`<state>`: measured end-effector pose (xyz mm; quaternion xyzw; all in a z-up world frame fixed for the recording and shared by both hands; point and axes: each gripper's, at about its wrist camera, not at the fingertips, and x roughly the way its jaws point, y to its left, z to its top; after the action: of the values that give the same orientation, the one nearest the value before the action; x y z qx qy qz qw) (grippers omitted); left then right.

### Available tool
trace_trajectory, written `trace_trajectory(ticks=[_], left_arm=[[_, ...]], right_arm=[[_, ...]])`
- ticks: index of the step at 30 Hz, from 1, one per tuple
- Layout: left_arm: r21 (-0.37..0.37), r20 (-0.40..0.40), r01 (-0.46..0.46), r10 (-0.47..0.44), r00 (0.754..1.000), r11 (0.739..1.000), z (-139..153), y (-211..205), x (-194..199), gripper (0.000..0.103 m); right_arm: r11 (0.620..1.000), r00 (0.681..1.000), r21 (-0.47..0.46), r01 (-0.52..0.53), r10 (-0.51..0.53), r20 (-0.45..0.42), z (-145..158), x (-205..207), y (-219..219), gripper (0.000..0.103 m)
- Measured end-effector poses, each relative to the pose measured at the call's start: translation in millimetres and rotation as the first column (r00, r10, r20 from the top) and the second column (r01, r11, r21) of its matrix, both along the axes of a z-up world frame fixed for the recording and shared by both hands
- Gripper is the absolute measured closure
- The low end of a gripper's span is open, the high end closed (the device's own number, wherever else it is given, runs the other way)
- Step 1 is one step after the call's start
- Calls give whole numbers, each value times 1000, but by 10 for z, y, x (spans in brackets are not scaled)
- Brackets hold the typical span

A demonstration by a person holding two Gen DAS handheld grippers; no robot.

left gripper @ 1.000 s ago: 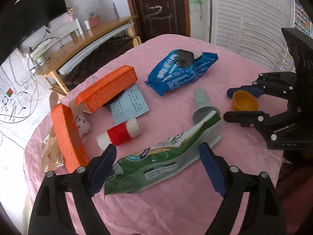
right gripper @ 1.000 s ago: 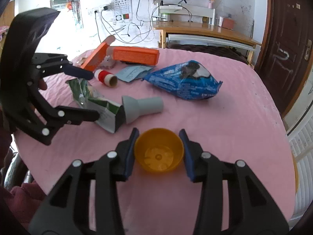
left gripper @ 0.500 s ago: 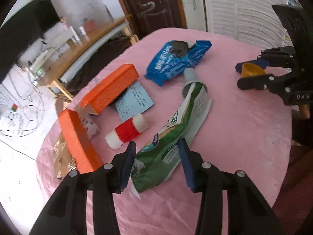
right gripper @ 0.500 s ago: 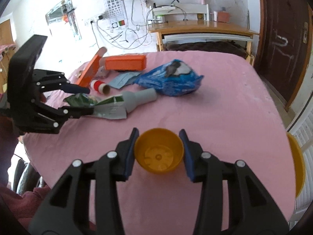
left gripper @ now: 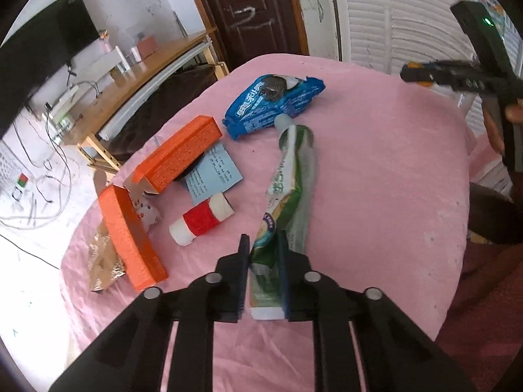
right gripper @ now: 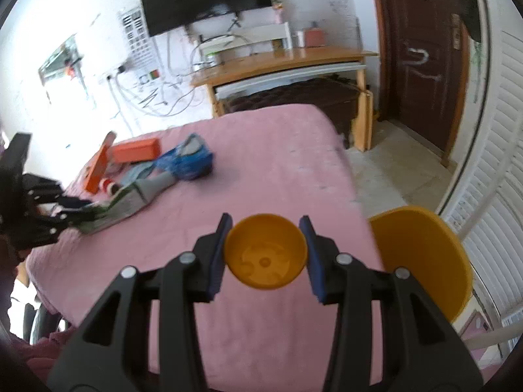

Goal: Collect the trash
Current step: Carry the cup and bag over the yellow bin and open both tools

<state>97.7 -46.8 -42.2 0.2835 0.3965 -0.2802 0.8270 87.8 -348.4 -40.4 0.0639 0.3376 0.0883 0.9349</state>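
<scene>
Pinching the green snack bag (left gripper: 287, 196) by one end in my left gripper (left gripper: 263, 271), I risk dragging the grey tube (left gripper: 282, 121); my right gripper (right gripper: 265, 251) clamps the small yellow cup (right gripper: 265, 254).

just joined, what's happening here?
A person is clearing trash off a pink table with two handheld grippers. The left gripper is shut on the end of a green pouch. The right gripper holds a yellow cup near a yellow bin. A blue wrapper, orange boxes and a red-white roll remain.
</scene>
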Motion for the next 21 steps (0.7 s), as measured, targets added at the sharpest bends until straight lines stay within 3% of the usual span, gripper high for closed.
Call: trace_trajectory(ticks=[8, 21], left_arm=[[2, -10, 43, -43, 999, 999, 95, -54, -174, 97], [-5, 64, 89, -89, 994, 996, 432, -238, -384, 97]], right_arm=[[998, 998, 10, 65, -65, 17, 10, -11, -248, 62], [985, 985, 22, 170, -170, 27, -13, -29, -583, 62]])
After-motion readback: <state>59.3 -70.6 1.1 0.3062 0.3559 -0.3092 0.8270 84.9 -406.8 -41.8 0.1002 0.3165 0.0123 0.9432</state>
